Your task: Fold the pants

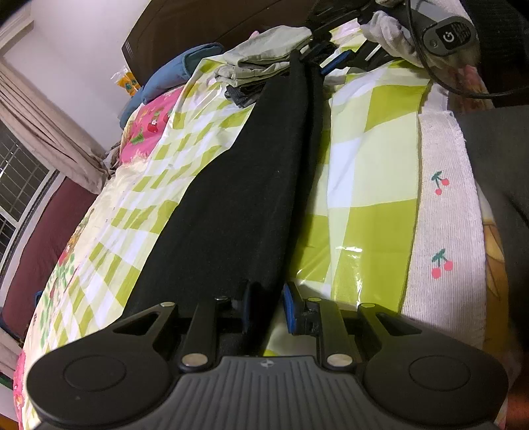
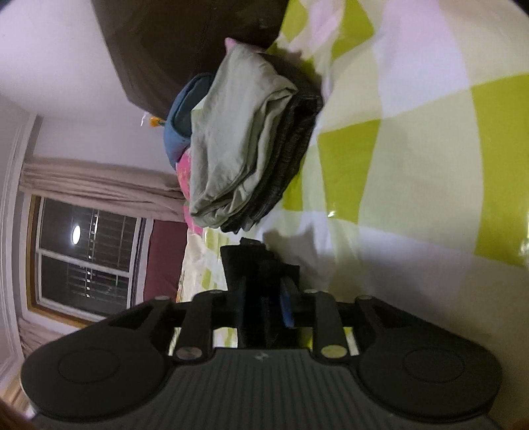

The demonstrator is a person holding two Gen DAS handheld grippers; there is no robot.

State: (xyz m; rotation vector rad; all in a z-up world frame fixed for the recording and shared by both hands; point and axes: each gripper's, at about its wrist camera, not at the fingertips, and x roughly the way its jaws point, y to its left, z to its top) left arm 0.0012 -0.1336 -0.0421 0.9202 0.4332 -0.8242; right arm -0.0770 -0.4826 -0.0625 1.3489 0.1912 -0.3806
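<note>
The black pants (image 1: 238, 185) lay long on the checked sheet (image 1: 373, 172). My left claw (image 1: 266, 307) pinched one end. My right claw (image 2: 263, 297) had black cloth between its pads; I couldn't tell if it gripped. They looked soft and floppy, so I'd hold the ends.

A home bedroom. A bed spread with a green-and-white checked cover (image 1: 373, 158) fills the left wrist view, backed by a dark wooden headboard (image 1: 185, 29) against a pale wall. A blue pillow (image 1: 172, 76) and a stack of folded clothes (image 2: 244, 142) lie near its head — beige curtains (image 2: 99, 188) frame a barred window (image 2: 89, 258), dark outside.
</note>
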